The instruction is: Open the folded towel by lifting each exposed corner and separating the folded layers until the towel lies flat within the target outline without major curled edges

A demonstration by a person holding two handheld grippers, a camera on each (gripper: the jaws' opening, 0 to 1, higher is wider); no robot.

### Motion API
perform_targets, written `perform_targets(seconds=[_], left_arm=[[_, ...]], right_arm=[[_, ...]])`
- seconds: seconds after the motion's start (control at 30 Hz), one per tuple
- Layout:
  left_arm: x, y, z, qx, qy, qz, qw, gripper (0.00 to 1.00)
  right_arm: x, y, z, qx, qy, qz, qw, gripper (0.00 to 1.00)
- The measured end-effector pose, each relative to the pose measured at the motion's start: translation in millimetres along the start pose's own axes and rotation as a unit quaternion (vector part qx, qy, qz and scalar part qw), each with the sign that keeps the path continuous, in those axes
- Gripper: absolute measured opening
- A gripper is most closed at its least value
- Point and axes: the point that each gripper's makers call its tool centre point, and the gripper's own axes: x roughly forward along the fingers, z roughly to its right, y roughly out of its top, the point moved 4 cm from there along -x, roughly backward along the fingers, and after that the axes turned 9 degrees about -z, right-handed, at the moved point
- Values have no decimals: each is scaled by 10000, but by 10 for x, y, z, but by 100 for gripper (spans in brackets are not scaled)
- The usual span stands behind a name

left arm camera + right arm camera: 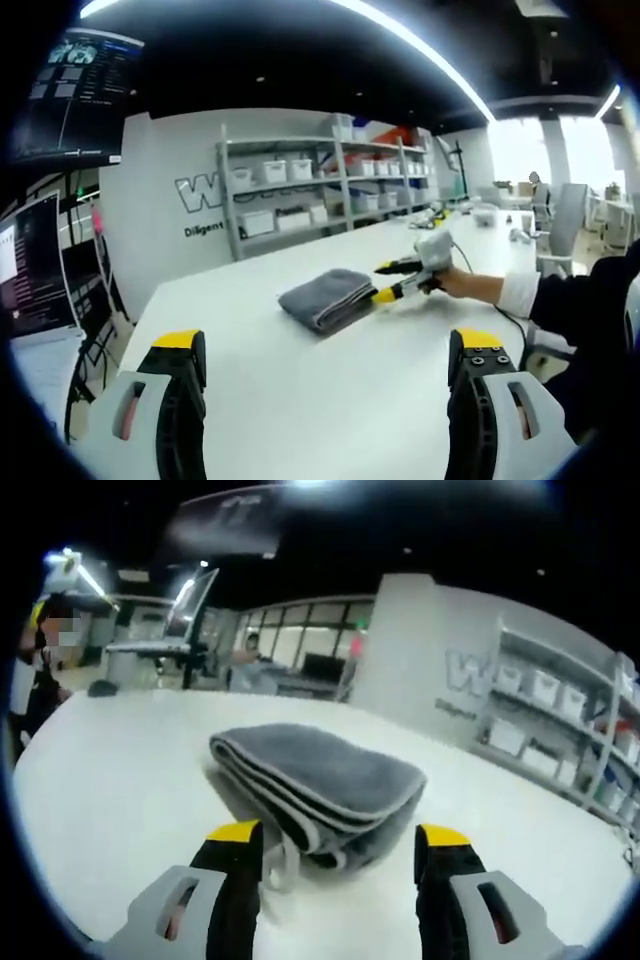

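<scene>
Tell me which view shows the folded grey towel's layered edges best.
The right gripper view: the folded grey towel lies close ahead of the open right gripper, its stacked edges distinct. The left gripper view shows it small, layers indistinct.

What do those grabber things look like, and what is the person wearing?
Each gripper has two black jaws with yellow tips and light grey housings with slots. The left gripper shows this up close, and so does the right gripper. Seen from the left gripper view, the right gripper has a grey body and a thin cable trailing off. The person wears a dark sleeve with a white cuff.
</scene>
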Motion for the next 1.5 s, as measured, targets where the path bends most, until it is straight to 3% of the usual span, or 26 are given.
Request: perform_targets(seconds=[1.17,1.5], left_arm=[[50,-22,7,123,-60,-82,9999,97],[23,-8,-30,72,20,9,10000,97]], right_arm=[[17,7,-25,-27,87,28,10000,50],[21,19,-37,-36,109,39,9999,47]])
